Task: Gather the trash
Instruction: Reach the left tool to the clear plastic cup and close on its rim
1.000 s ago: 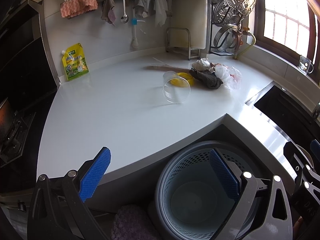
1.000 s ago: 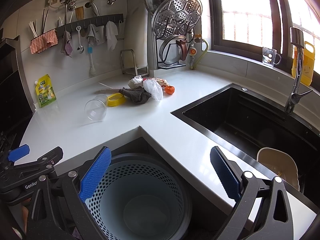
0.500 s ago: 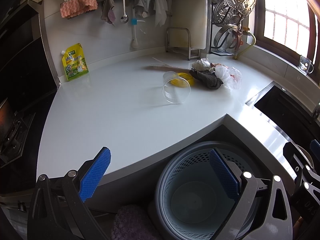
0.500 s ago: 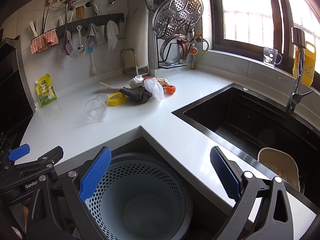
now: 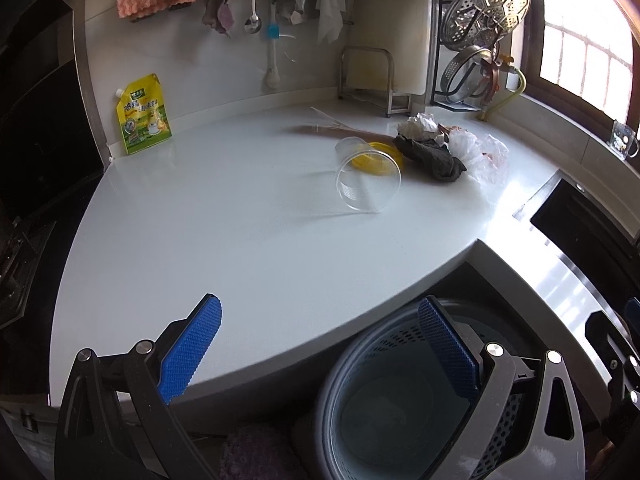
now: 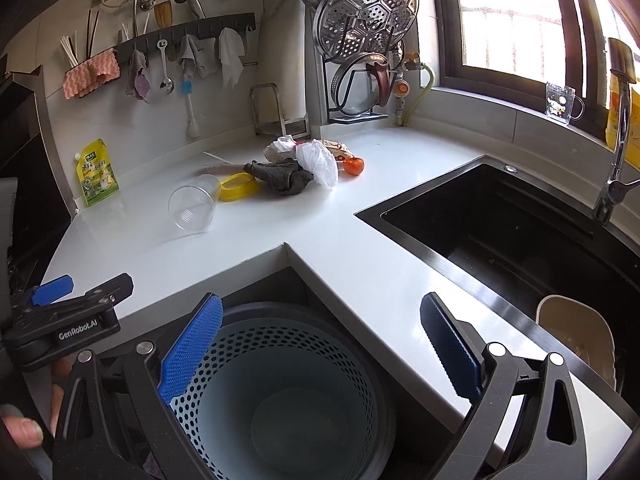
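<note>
A heap of trash lies at the back of the white counter (image 5: 240, 240): a clear plastic cup (image 5: 368, 184) (image 6: 191, 208) on its side, a yellow ring lid (image 6: 238, 187), a dark grey rag (image 5: 430, 158) (image 6: 280, 174), a white plastic bag (image 6: 318, 162), crumpled paper (image 5: 418, 125) and an orange piece (image 6: 354, 165). A perforated grey bin (image 6: 288, 396) (image 5: 400, 400) stands below the counter's inner corner. My left gripper (image 5: 320, 348) hovers open over the counter's front edge and the bin. My right gripper (image 6: 320, 344) hangs open above the bin. Both hold nothing.
A black sink (image 6: 500, 232) with a tap (image 6: 618, 132) lies to the right, a beige bowl (image 6: 576, 336) inside it. A yellow pouch (image 5: 142, 120) leans on the back wall. Utensils and cloths hang from a rail (image 6: 188, 36). A steamer rack (image 6: 366, 12) stands by the window.
The left gripper has edged slightly forward toward the counter; the right view has barely shifted. No trash has moved.
</note>
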